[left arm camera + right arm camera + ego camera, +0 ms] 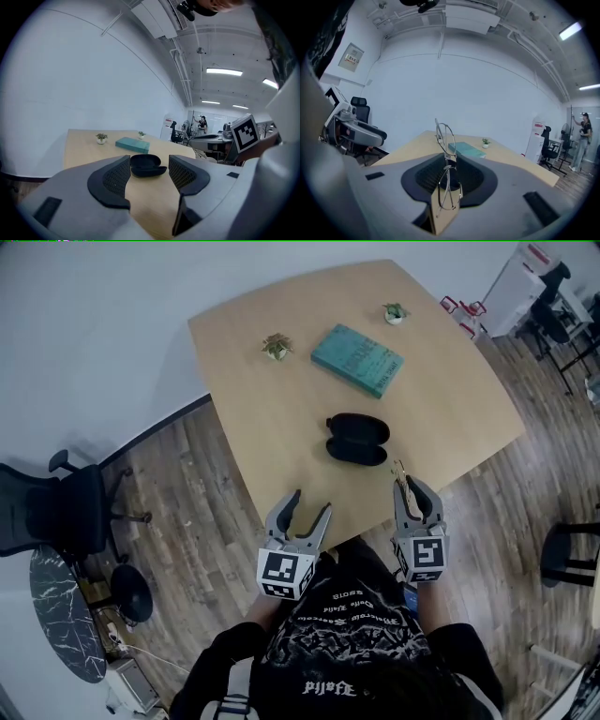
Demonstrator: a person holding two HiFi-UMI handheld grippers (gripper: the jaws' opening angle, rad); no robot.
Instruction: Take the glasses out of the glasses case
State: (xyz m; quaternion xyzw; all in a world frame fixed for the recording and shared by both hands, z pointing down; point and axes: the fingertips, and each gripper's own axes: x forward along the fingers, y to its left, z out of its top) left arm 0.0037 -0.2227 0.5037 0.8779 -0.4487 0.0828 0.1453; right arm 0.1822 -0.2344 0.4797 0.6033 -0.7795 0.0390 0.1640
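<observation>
Black oval glasses case (pixel 357 438) lies hinged open mid light-wood desk (pixel 246 399), both halves showing; its dark inside looks empty, though detail is faint.

Thin wire-rimmed glasses (pixel 447 165) are out of the case, pinched between the narrowed jaws of the right tongs (pixel 412 486). One lens stands above the tips. They are lifted clear, on the person's side of the case and a little to its right.

Left tongs (pixel 311 502) gape wide with nothing between them, on the person's side of the case to its left and well apart from it.

Teal book (pixel 357 359) lies beyond the case.

Judgement: removal looks done. What is left, at most, is setting the glasses down.
</observation>
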